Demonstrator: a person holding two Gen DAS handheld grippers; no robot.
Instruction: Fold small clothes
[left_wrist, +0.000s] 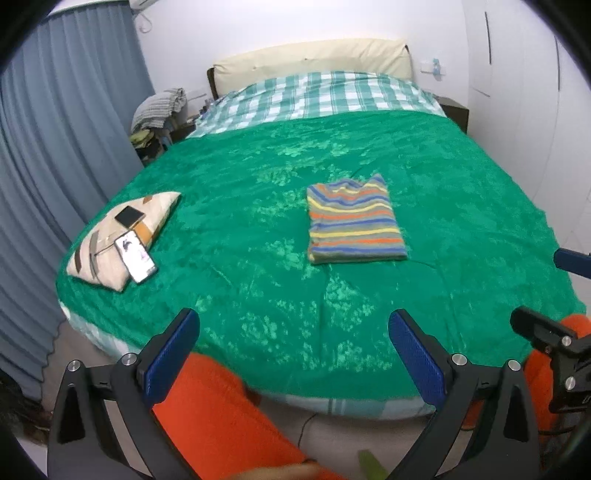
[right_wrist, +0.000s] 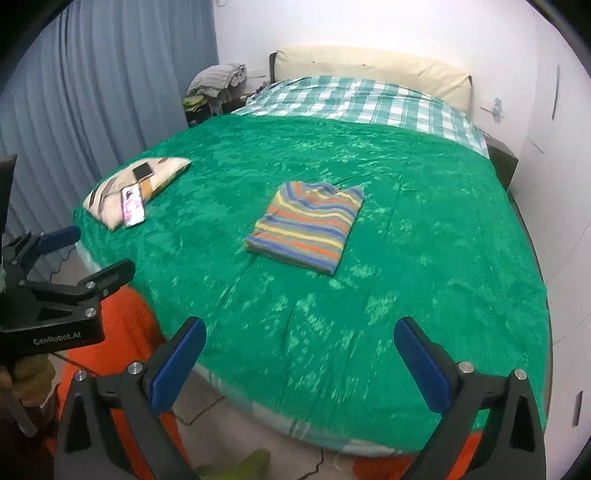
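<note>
While both grippers, left (left_wrist: 293, 354) and right (right_wrist: 299, 362), gape empty, the striped knit shirt (left_wrist: 354, 221) lies folded square on plush green blanket (left_wrist: 258, 221).

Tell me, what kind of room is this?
Most likely a home bedroom: a bed under a green blanket with a cream headboard, a curtain along one side, and a folded striped shirt lying on the blanket.
</note>
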